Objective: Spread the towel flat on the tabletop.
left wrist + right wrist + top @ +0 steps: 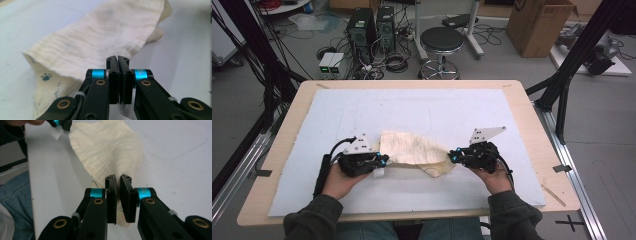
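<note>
left claw pinching cloth | right claw likewise | cloth's long axis spans left-right, seemingly sagging

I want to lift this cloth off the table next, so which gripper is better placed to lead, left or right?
Neither clearly. The left gripper and the right gripper are each shut on an opposite end of the cream cloth, so lift with both together; the right's bite shows more plainly.

Legible text: none in any view.
Printed sign: small dark teal paw print, with blurred teal marks below it, on the cream crinkled cotton cloth.
Floor mark: black cross on the grey floor beside the table.
</note>
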Motion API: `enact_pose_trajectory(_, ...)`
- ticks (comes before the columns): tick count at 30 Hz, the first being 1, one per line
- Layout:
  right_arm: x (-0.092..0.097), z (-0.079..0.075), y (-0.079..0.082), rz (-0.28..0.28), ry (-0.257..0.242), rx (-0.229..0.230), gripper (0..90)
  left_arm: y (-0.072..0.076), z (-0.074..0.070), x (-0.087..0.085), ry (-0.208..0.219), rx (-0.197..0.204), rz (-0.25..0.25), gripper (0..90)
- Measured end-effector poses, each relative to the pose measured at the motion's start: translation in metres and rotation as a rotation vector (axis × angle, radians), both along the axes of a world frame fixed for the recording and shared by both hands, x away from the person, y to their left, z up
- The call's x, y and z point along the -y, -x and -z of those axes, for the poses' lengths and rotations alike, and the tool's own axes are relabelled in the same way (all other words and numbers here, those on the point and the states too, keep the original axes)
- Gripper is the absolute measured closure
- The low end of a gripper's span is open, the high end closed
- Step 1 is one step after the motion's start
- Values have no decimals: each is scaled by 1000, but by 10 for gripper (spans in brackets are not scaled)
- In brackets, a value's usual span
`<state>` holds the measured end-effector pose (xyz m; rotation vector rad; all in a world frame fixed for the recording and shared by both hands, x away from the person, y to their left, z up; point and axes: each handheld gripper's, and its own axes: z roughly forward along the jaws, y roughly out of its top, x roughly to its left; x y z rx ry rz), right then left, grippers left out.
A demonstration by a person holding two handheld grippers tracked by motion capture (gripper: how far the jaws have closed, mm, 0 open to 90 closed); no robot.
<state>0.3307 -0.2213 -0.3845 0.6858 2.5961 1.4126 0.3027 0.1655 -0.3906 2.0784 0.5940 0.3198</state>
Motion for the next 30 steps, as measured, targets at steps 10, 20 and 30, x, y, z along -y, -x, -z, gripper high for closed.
enact_pose_trajectory(10, -39, -9, 41, -147, 13, 4, 836, 60, -23, -40, 10, 73, -2, 873)
enact_pose_trajectory(20, -76, 5, 62, -275, 87, -23, 707, 94, 3, -65, 23, -1, 2, 756)
enact_pose_trajectory(30, -57, -16, 11, -105, 37, 0, 631, 56, -8, -56, 79, 20, -55, 568)
